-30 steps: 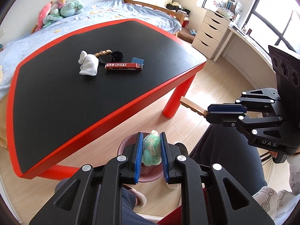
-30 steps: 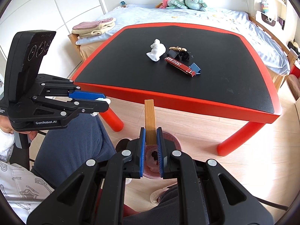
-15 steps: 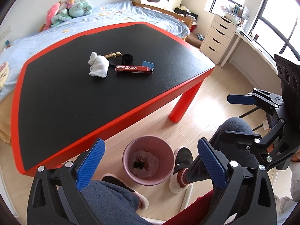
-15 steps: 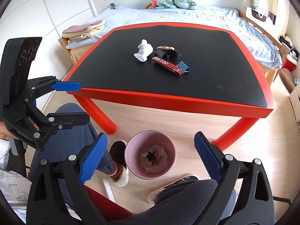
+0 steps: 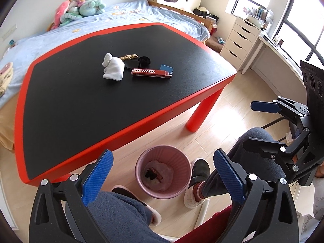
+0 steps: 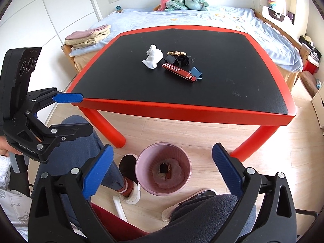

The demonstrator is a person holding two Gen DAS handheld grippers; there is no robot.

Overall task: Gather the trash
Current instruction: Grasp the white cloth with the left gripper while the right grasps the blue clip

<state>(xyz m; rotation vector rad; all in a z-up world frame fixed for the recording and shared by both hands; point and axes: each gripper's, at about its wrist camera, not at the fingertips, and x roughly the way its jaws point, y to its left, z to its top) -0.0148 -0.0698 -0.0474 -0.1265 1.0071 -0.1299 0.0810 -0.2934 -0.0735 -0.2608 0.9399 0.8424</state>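
Trash dropped since earlier; both grippers' jaws released, empty, above ribbed pink bin (image 5: 163,171) holding scraps.

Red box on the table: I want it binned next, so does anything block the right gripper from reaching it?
Nothing visible does. The right gripper hangs open over the pink bin; bare tabletop lies before the red box. A blue clip touches its far end.

Both wrist views look down-forward, sharing bin (image 5: 163,171) (image 6: 163,168), table (image 5: 125,121) (image 6: 182,111).
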